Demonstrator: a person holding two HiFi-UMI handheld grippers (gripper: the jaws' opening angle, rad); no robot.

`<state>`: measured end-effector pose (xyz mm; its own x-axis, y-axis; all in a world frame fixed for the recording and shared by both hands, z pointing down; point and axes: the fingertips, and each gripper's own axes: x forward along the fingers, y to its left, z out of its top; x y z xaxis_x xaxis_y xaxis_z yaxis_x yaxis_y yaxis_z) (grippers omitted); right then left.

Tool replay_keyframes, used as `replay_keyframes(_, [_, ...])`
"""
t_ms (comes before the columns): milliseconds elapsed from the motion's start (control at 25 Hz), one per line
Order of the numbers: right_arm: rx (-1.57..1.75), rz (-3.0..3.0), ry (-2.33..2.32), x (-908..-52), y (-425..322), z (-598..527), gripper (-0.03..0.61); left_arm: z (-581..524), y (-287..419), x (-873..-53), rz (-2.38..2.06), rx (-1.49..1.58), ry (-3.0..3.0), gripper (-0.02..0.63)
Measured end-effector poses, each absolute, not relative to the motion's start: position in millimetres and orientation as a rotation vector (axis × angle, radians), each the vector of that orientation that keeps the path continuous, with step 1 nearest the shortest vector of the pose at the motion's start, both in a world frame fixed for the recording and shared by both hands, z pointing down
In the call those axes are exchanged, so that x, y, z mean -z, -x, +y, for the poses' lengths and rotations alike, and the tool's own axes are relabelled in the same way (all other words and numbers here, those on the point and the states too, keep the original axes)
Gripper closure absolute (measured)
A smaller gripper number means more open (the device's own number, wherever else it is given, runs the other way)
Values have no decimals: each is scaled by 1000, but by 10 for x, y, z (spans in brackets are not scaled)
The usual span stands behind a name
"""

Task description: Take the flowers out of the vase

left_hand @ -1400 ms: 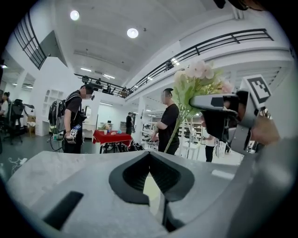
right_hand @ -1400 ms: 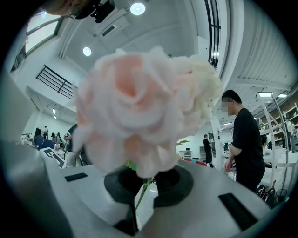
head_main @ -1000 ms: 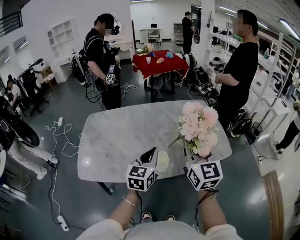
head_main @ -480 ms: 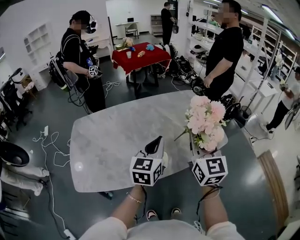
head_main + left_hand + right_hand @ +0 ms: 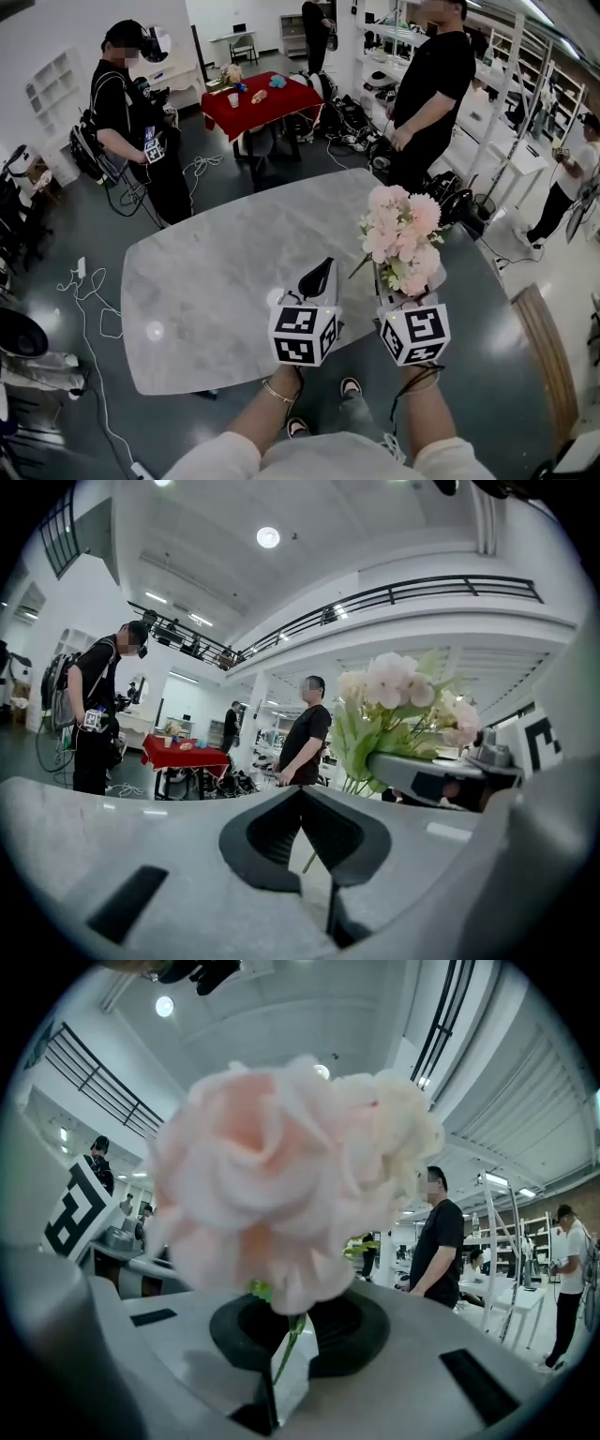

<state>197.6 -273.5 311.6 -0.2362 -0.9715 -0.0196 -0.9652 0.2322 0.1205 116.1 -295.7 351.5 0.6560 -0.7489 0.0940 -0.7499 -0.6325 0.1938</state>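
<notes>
pink and cream flowers stand upright over the marble table's near edge, stems pinched in my right gripper, low down, i reckon to lift them clear of the vase, which i cannot make out. my left gripper is clenched on nothing. no readable writing, only square markers.
</notes>
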Motion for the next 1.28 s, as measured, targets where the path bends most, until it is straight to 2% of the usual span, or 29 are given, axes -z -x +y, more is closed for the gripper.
replay_keyframes(480, [-5,-2477,-1696,-3584,-2821,-3667,555,-3631,-1974,-3873,-1385,-24,-2515,604])
replay_keyframes(1280, [-353,-2414,-1303,-4664,-2790,-4481,558,-4247,-2024,-4953,-1537,-119,-2224,604])
